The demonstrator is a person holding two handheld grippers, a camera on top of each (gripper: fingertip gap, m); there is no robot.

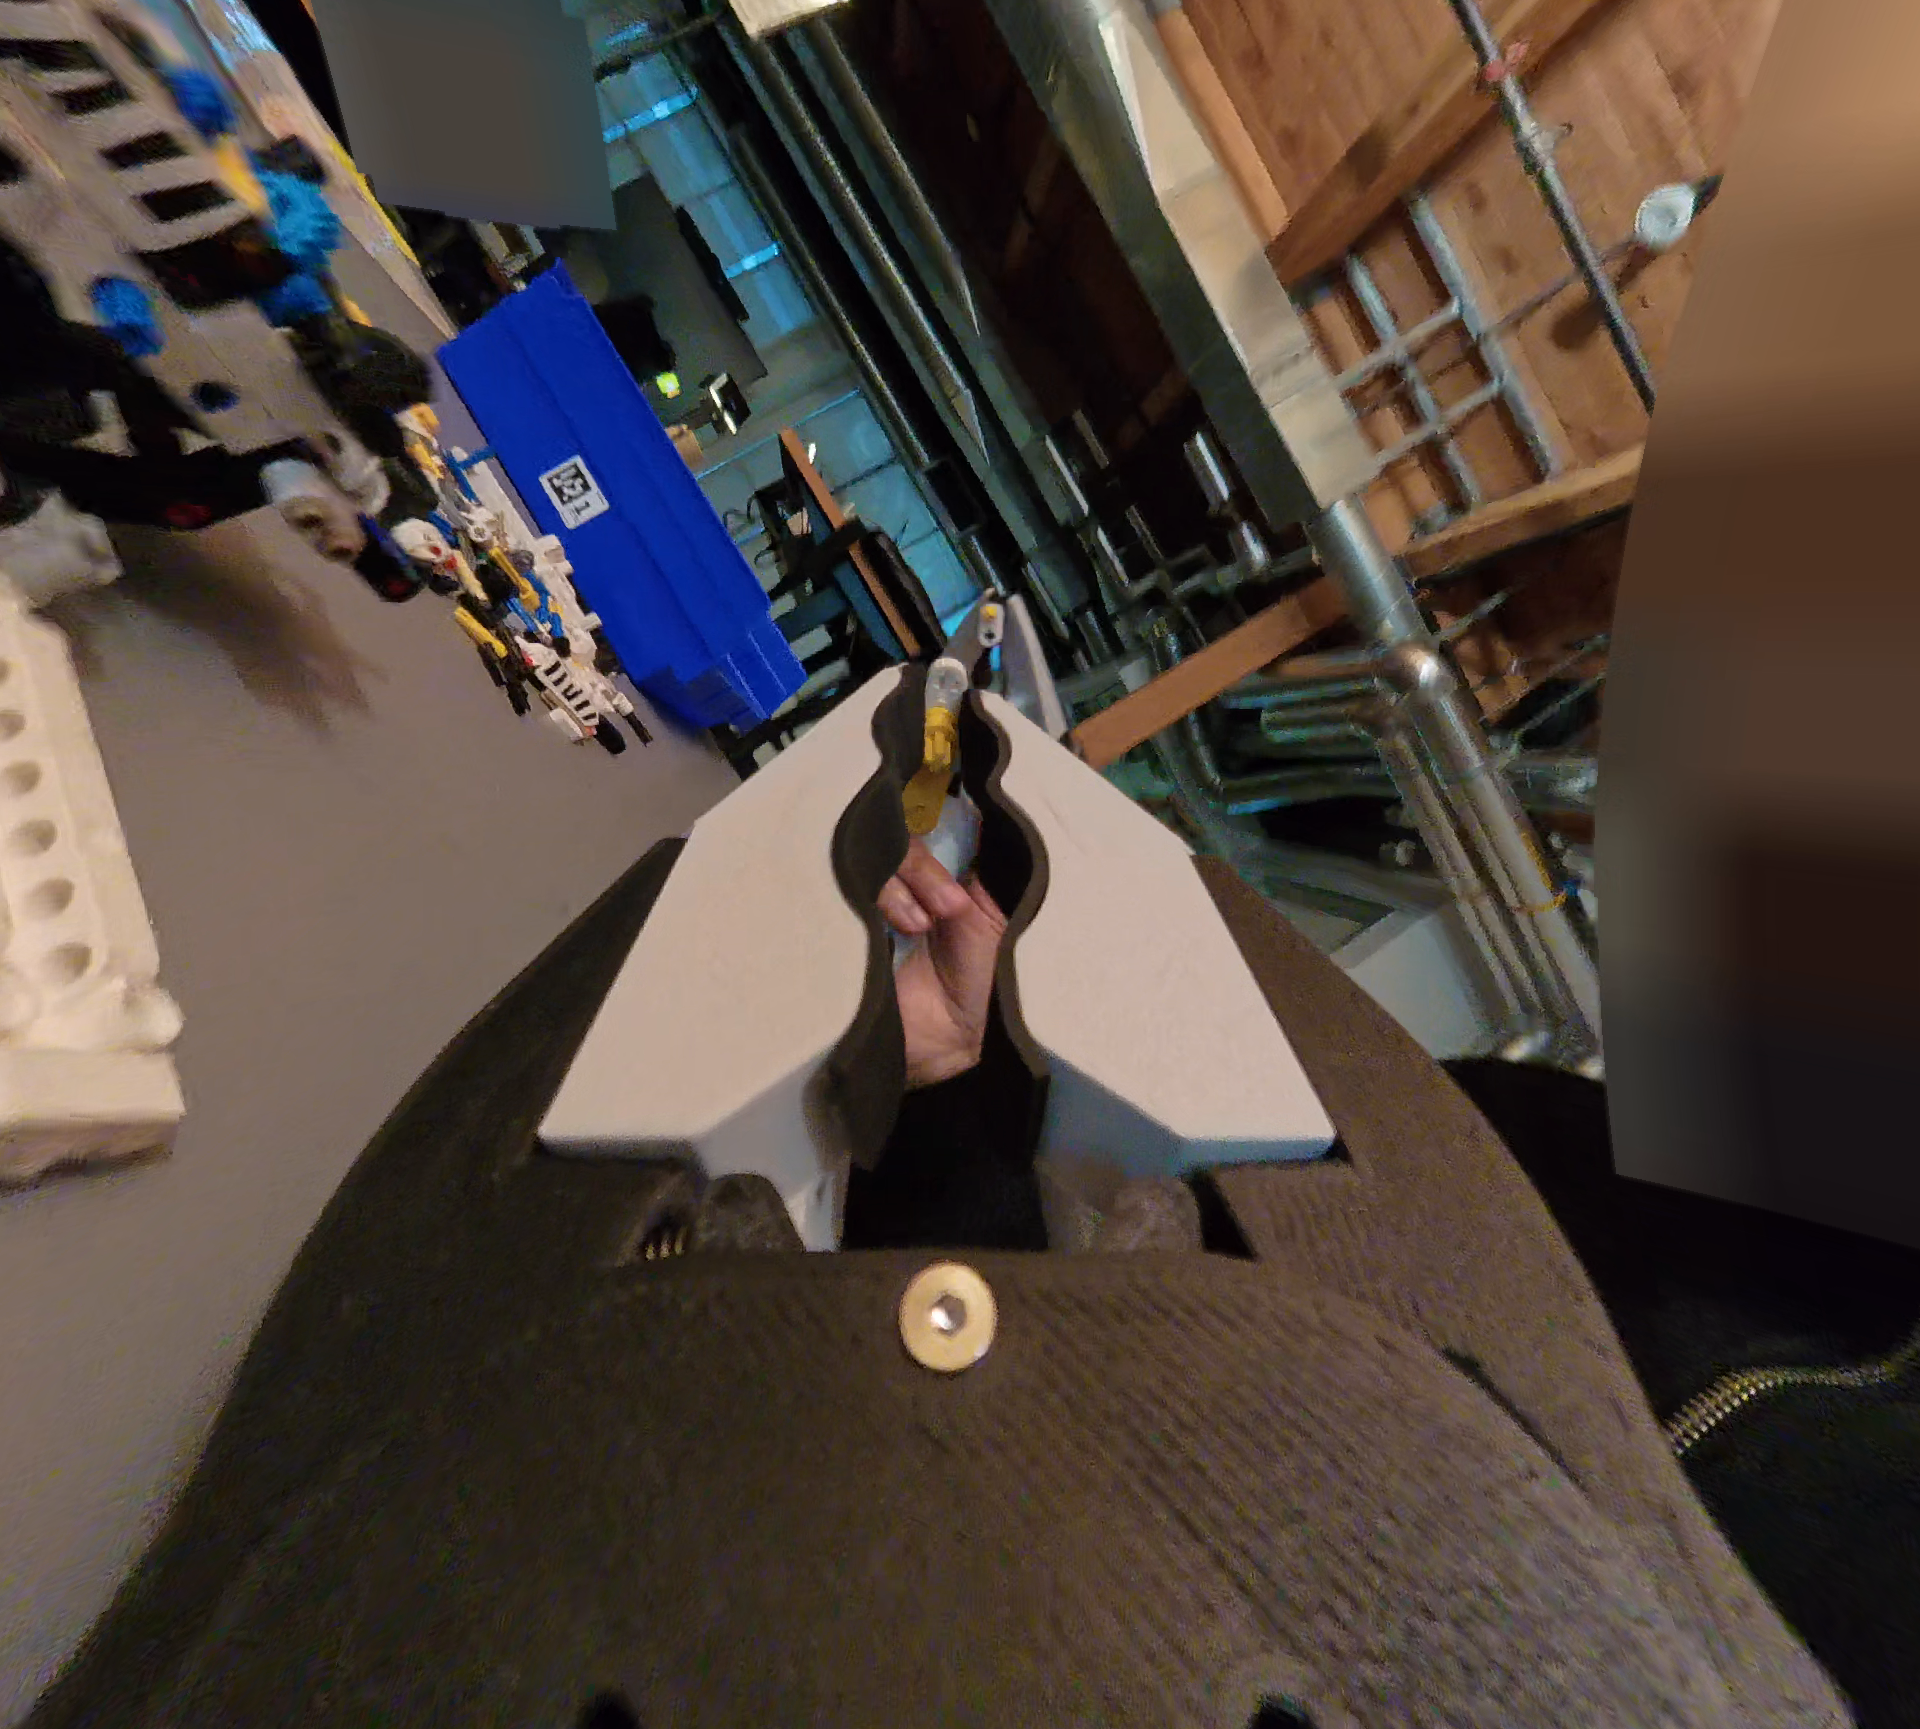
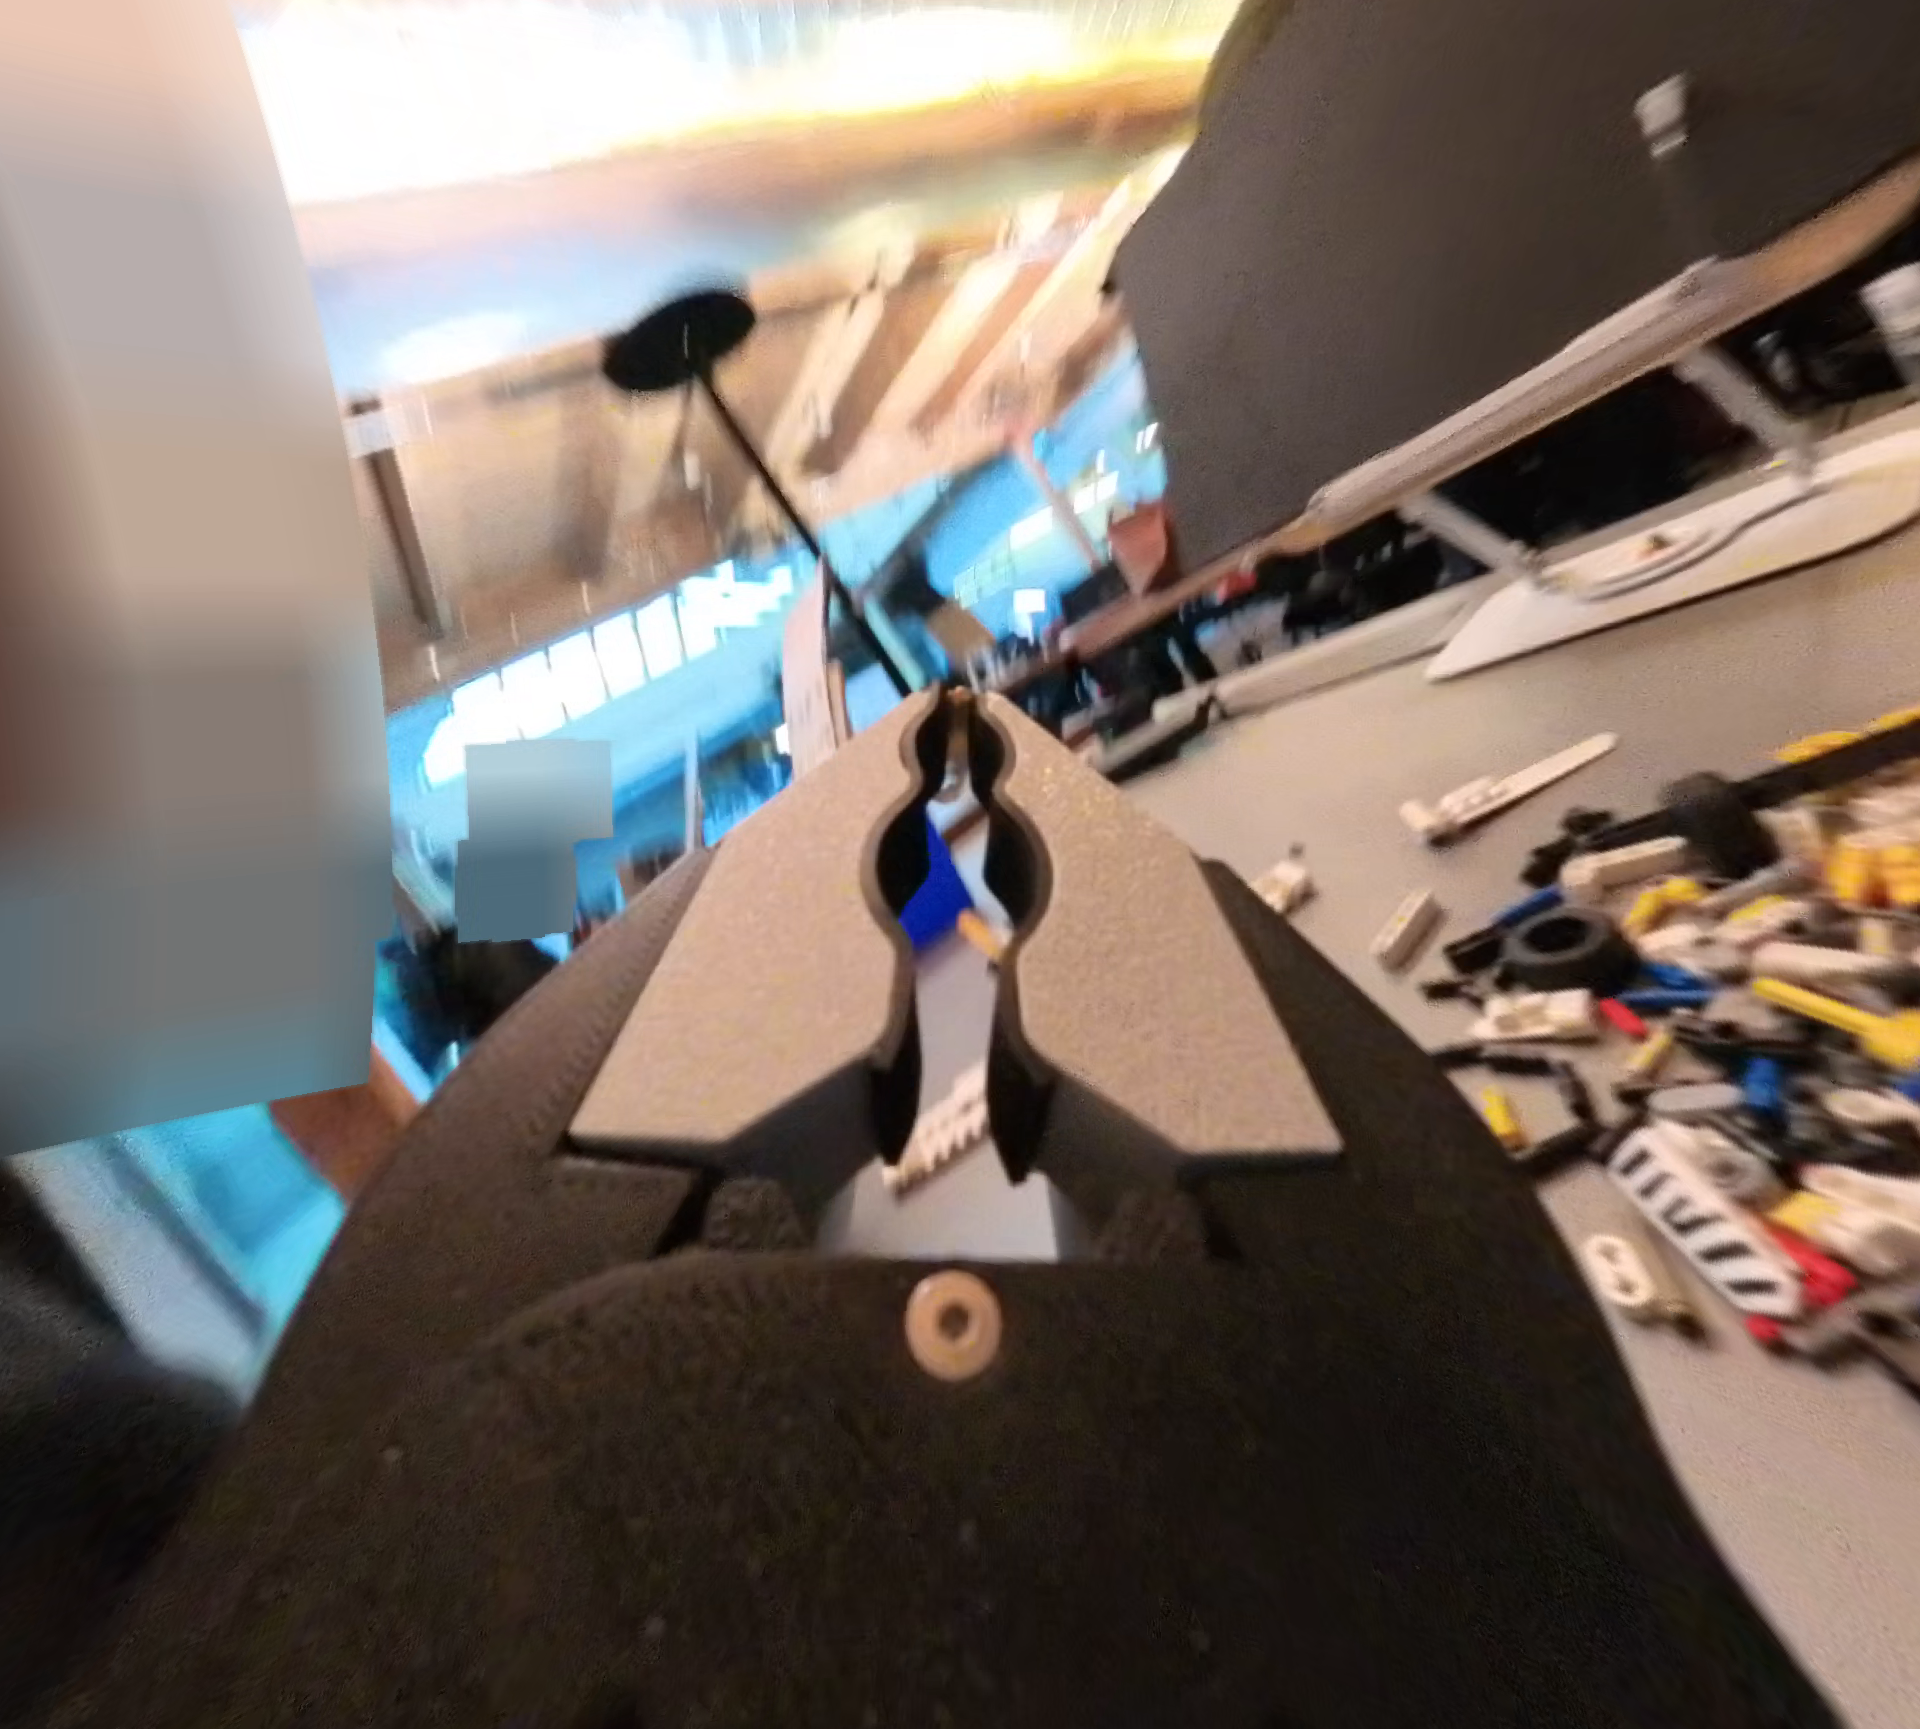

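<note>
Blue bin (image 1: pixel 623 495) bears a black-and-white tag (image 1: pixel 574 490).

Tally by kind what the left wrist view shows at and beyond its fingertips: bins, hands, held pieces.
Blue plastic bin: 1
Person's hand: 1
Yellow-and-white plastic building piece pinched in the left gripper: 1
Total: 3

Toy-brick pile (image 2: pixel 1704 1004) on table (image 2: pixel 1351 775), right of right gripper (image 2: pixel 958 705); bin (image 1: pixel 623 495) behind pile; monitor (image 2: pixel 1507 204) at table's back.
</note>
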